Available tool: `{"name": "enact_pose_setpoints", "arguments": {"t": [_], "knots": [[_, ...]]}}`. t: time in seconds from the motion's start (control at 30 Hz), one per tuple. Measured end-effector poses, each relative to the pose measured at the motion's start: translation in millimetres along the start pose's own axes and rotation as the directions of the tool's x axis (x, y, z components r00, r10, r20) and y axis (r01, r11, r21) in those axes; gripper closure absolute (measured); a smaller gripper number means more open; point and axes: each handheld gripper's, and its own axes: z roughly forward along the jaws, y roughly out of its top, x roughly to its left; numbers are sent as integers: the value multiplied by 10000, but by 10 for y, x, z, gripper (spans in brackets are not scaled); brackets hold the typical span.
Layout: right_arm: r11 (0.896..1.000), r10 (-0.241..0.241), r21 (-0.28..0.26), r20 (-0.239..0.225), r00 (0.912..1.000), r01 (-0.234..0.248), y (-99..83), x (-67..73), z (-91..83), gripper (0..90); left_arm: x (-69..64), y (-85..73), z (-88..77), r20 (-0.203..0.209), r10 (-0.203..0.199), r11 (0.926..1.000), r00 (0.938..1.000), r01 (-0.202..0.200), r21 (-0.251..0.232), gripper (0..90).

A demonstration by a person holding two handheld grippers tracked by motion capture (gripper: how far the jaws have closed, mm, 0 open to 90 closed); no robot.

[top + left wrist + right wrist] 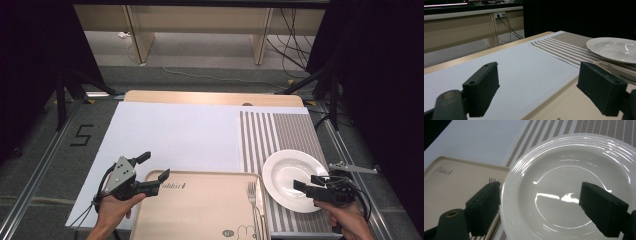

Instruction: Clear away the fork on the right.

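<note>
A: High view, table-setting sequence. We see the white plate [295,180] resting on the striped placemat [280,131] at the right of the counter [210,97], and the beige tray [200,205] at the near edge, with a fork [252,192] lying along its right side.

B: And the two tools?

A: We note the right hand-held gripper [306,185] poised over the near rim of the plate, jaws released and spread, holding nothing. In the right gripper view its jaws straddle the plate's [571,190] left rim, one jaw over the well, the other outside it over the tray's [461,185] edge, where the fork tines [492,180] peek out.

B: The left one?

A: The left hand-held gripper [153,172] hovers at the far left corner of the tray, also released and empty. In the left gripper view its jaws stand wide apart, one above the white sheet [519,70], the other above the tray [564,107].

B: How far along do we judge the work?

A: Early, we think. Nothing is grasped; the plate sits flat on the placemat just beside the tray, and the fork stays on the tray. Closing on the plate rim or tray corner appears still to come.
</note>
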Motion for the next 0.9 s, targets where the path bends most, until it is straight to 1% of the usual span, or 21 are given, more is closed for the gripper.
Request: {"name": "enact_pose_setpoints", "arguments": {"t": [0.03, 0.07, 0.1, 0.13, 0.2, 0.27, 0.33, 0.37, 0.4, 0.43, 0.5, 0.57, 0.6, 0.67, 0.7, 0.73, 0.77, 0.8, 0.83, 0.87, 0.9], "knots": [[10000, 53, -30, 31, 10000, -53, -1, -12, -7, 185, 0, 0, 1, 2, -14, 10000, 10000, 14, -5, 167], [9999, -93, -117, 37, 9999, 94, -3, -41, -10, 185, 1, 0, 2, 4, -12, 10000, 10000, 12, 1, 167], [9999, 100, -121, 72, 9999, -100, -7, -49, -22, 185, 1, 1, 3, 4, -17, 10000, 10000, 17, 0, 167], [9998, 86, -181, 11, 10000, -85, -10, -64, -24, 185, 2, 2, 2, 4, -18, 10000, 10000, 18, 5, 167], [9996, 286, -69, 103, 9995, -285, -13, -91, -51, 185, 6, 0, 11, 56, -21, 10000, 10000, 22, -63, 167], [9994, 330, -118, 137, 9994, -328, -19, -141, -65, 185, 6, 1, 14, 43, -38, 10000, 10000, 38, -54, 167], [9985, 502, -217, 139, 9986, -499, -31, -188, -77, 185, 7, 3, 16, 38, -33, 10000, 10000, 33, -52, 167], [9989, 420, -241, 235, 9988, -414, -35, -223, -87, 185, 6, 6, 12, -15, -21, 10000, 10000, 21, 29, 167], [9978, 613, -268, 257, 9978, -606, -40, -239, -95, 185, 7, 4, 15, -18, -30, 10000, 10000, 30, 18, 167], [9978, 643, -175, 291, 9975, -638, -43, -264, -110, 185, 8, 4, 16, -21, -51, 10000, 10000, 51, 20, 167], [9978, 619, -272, 389, 9973, -609, -53, -311, -117, 185, 9, 4, 19, -25, -59, 10000, 10000, 59, 25, 167], [9969, 742, -306, 438, 9963, -729, -61, -346, -138, 185, 9, 3, 19, -21, -53, 10000, 10000, 53, 46, 167], [9978, 637, -234, 421, 9971, -627, -63, -375, -152, 185, 9, 3, 19, -18, -56, 10000, 10000, 56, 43, 167], [9964, 793, -331, 474, 9957, -778, -74, -399, -156, 185, 8, 2, 17, -16, -52, 10000, 10000, 52, 35, 167], [9949, 959, -354, 481, 9942, -943, -80, -401, -162, 185, 7, 1, 15, -16, -62, 10000, 10000, 62, 24, 167], [9968, 751, -331, 534, 9957, -734, -81, -428, -166, 185, 8, 1, 13, -10, -55, 10000, 10000, 55, 20, 167], [9950, 974, -262, 497, 9940, -961, -81, -422, -179, 185, 8, 2, 10, -6, -56, 10000, 10000, 56, 21, 167], [9948, 993, -281, 519, 9937, -979, -82, -430, -183, 185, 11, 0, 12, 2, -69, 10000, 10000, 69, -51, 167], [9963, 821, -307, 549, 9951, -805, -84, -451, -188, 185, 11, 1, 10, -12, -74, 10000, 10000, 74, -36, 167], [9942, 1049, -316, 570, 9928, -1032, -91, -444, -189, 185, 10, 3, 6, -33, -84, 10000, 10000, 84, 1, 167], [9951, 932, -376, 588, 9939, -910, -90, -464, -191, 185, 11, 2, 8, -29, -76, 10000, 10000, 76, -4, 167]]}}
